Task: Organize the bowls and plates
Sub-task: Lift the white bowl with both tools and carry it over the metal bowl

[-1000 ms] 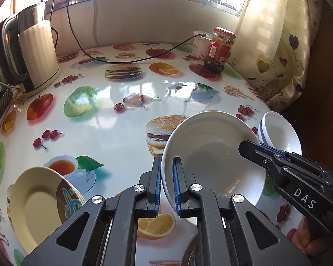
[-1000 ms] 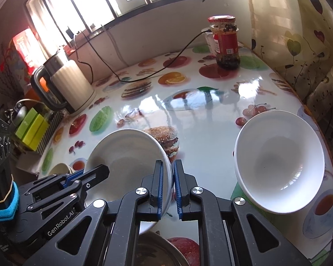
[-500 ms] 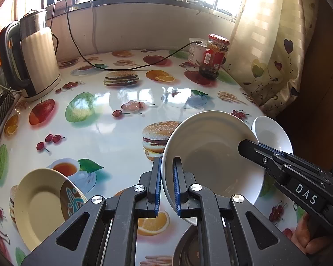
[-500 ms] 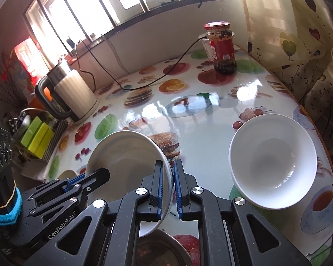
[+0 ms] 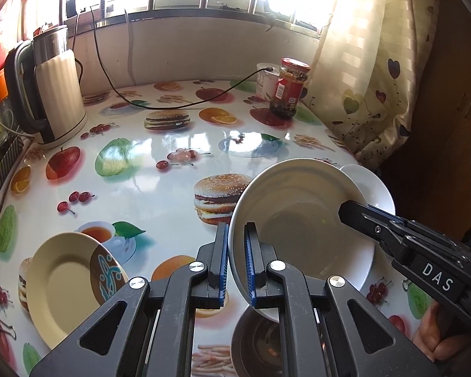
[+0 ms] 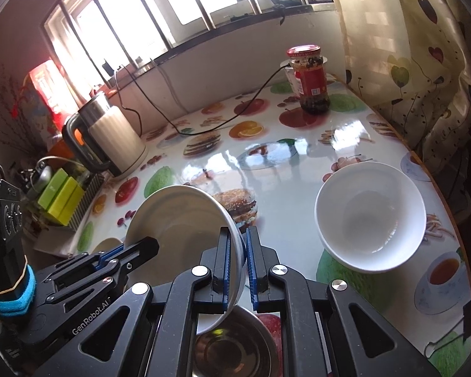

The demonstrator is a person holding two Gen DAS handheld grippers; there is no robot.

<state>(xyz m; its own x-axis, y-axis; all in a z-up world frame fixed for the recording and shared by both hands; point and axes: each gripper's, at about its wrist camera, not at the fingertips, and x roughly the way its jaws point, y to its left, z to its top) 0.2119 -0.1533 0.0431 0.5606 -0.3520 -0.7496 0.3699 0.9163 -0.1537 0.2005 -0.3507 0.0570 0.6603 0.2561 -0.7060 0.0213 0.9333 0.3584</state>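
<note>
**White bowl held up at both rims over the table's near edge**

Both grippers have hold of the same white bowl (image 5: 301,229). The left gripper (image 5: 235,264) has its blue-padded fingers closed down to a narrow slot on the bowl's left rim, and the right gripper (image 6: 237,265) pinches the opposite rim in the same way, its fingers nearly together with only the bowl's wall between them. In the left wrist view the right gripper's black fingers reach in over the far side of the rim.

The bowl is off the table (image 5: 160,194), tilted steeply: its open mouth faces up and away toward the window, its base points down and back toward the person. The line from one pinched rim to the other runs roughly left to right across the table's near edge. Directly under it sits a metal bowl (image 6: 232,352), upright, mouth up, partly hidden by the gripper frames; I cannot tell whether the two touch.

A second white bowl (image 6: 370,216) rests upright on the table to the right, near the edge by the curtain (image 6: 424,72), well apart from the held one. On the left side a cream plate (image 5: 59,282) lies flat with a smaller patterned plate (image 5: 105,275) leaning on its right rim. Farther back stand a kettle (image 5: 51,84) at the left and a red-lidded jar (image 5: 287,88) near the curtain.
</note>
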